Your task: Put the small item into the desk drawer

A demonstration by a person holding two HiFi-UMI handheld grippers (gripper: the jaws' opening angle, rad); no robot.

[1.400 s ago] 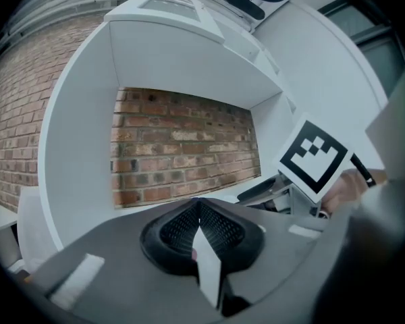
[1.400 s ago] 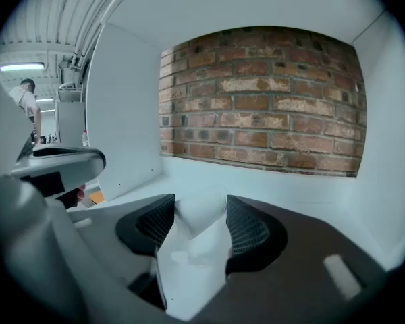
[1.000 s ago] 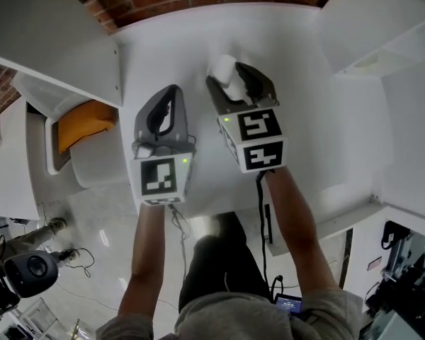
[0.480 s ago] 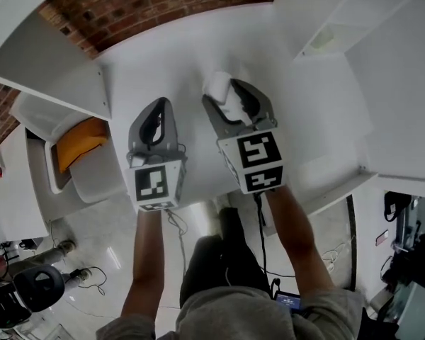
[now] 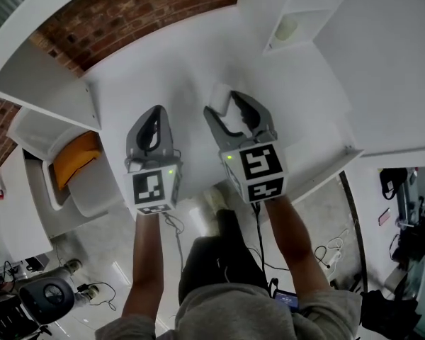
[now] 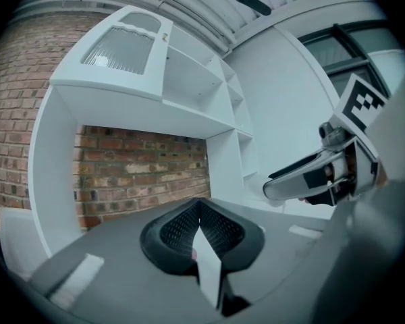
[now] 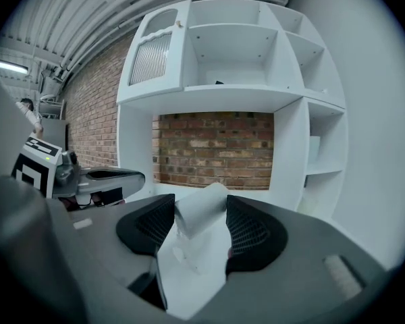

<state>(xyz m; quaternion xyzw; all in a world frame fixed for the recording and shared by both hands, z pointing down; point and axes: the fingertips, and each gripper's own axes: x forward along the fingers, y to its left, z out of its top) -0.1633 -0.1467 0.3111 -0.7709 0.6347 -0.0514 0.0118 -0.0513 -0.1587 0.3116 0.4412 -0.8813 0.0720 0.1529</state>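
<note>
Right gripper (image 5: 232,108) grasps the white small item (image 5: 219,95), partly hidden between its jaws. Left gripper (image 5: 153,119), beside it, is clenched and empty.

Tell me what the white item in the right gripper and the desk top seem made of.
White item in the right gripper: possibly matte plastic or paper; smooth, rounded, no shine. Desk top: likely painted board; flat, even white, sharp edges.

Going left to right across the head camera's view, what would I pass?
Orange thing in the open drawer → left gripper → right gripper, clamped on a small white item → pale object in the shelf cubby.
</note>
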